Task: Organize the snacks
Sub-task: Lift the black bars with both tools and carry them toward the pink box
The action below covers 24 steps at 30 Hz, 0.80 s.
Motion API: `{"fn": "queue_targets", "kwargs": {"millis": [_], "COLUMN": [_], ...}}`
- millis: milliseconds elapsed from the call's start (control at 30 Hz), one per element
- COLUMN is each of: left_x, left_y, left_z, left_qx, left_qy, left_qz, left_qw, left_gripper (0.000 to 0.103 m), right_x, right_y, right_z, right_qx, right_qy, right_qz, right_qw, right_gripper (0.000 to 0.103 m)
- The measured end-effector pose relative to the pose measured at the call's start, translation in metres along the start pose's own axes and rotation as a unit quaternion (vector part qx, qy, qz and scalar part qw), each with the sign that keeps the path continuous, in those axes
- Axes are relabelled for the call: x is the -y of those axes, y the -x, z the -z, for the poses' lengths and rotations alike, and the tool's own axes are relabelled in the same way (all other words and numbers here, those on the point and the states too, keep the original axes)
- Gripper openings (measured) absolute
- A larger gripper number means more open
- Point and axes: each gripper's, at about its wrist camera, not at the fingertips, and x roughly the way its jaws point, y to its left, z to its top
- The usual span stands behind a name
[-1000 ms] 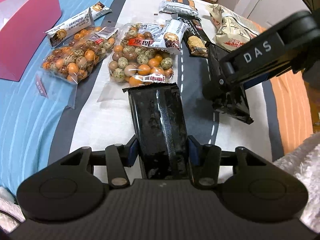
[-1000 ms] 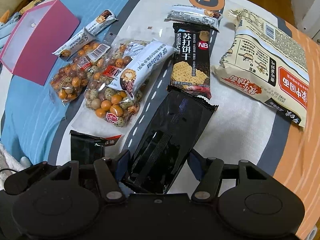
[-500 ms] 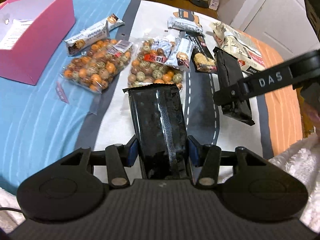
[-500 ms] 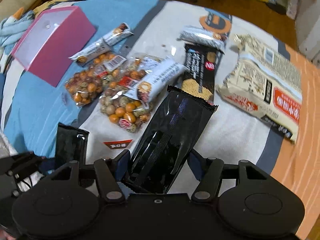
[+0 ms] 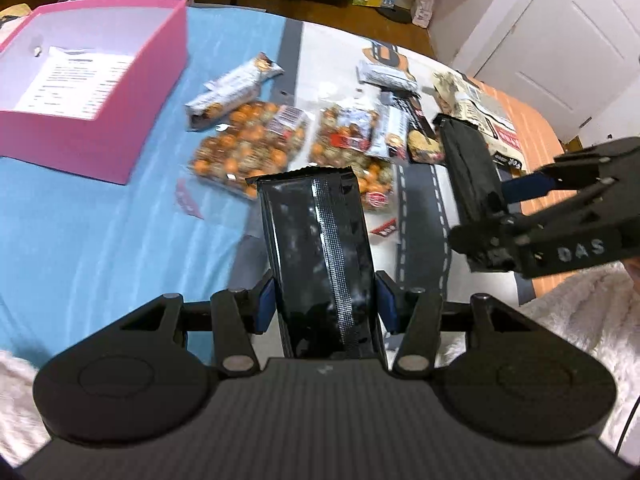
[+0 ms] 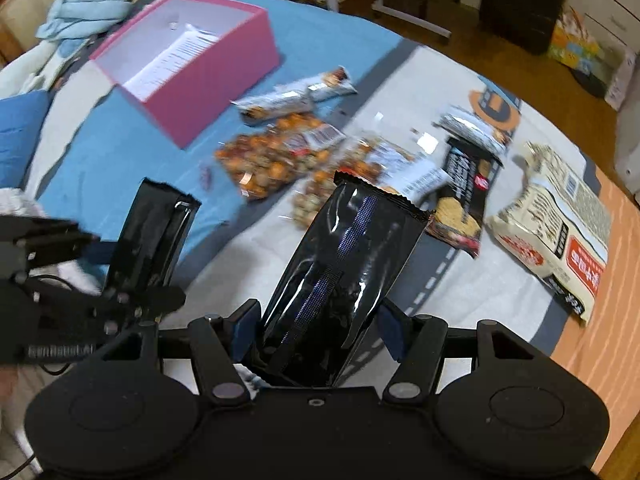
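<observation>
My left gripper (image 5: 325, 307) is shut on a black snack packet (image 5: 316, 248) and holds it above the bed. My right gripper (image 6: 316, 330) is shut on a second black snack packet (image 6: 344, 264), also lifted. Each gripper shows in the other's view: the right one (image 5: 492, 240) with its packet (image 5: 470, 168), the left one (image 6: 132, 292) with its packet (image 6: 154, 236). The open pink box (image 5: 92, 92) stands at the far left and holds a white printed sheet; it also shows in the right wrist view (image 6: 200, 64).
On the bed lie two bags of orange and speckled nuts (image 5: 248, 148) (image 5: 352, 148), white snack bars (image 5: 232, 88) (image 6: 296, 94), a black cracker pack (image 6: 464, 200), a silver bar (image 5: 386, 76) and a large beige noodle bag (image 6: 556, 232). A white fleece (image 5: 580, 320) lies near right.
Both grippers have risen and pulled back with their black packets. The view now reaches the pink box's open top and the room floor beyond the bed.
</observation>
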Motion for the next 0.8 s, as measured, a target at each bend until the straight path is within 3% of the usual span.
{"fn": "queue_targets", "kwargs": {"millis": [300, 433, 467, 500, 533, 600, 700, 800], "left_x": [-0.052, -0.072, -0.076, -0.08, -0.082, -0.088, -0.098, -0.11], "left_y": [0.052, 0.072, 0.076, 0.081, 0.085, 0.089, 0.081, 0.071], "left_z": [-0.017, -0.027, -0.03, -0.033, -0.036, -0.043, -0.052, -0.053], "left_qx": [0.025, 0.028, 0.027, 0.028, 0.03, 0.029, 0.02, 0.015], "left_qy": [-0.013, -0.017, -0.018, -0.019, -0.022, -0.026, -0.019, -0.013], "left_qz": [-0.032, -0.028, -0.024, -0.022, -0.021, -0.016, -0.019, -0.02], "left_qw": [0.9991, 0.9991, 0.9992, 0.9992, 0.9991, 0.9991, 0.9994, 0.9996], "left_gripper": [0.049, 0.049, 0.049, 0.049, 0.049, 0.049, 0.049, 0.049], "right_x": [-0.047, -0.07, -0.076, -0.082, -0.087, -0.094, -0.096, -0.086], "right_y": [0.021, 0.023, 0.023, 0.023, 0.022, 0.015, -0.01, -0.038], "right_z": [-0.021, -0.034, -0.038, -0.042, -0.047, -0.059, -0.072, -0.077], "right_qx": [0.027, 0.027, 0.027, 0.028, 0.026, 0.026, 0.013, -0.003], "right_qy": [0.031, 0.051, 0.058, 0.065, 0.068, 0.071, 0.074, 0.057], "right_qz": [-0.028, -0.037, -0.037, -0.035, -0.038, -0.05, -0.022, -0.027], "right_qw": [0.999, 0.998, 0.997, 0.997, 0.997, 0.996, 0.997, 0.998], "right_gripper": [0.068, 0.066, 0.063, 0.051, 0.048, 0.047, 0.041, 0.041]}}
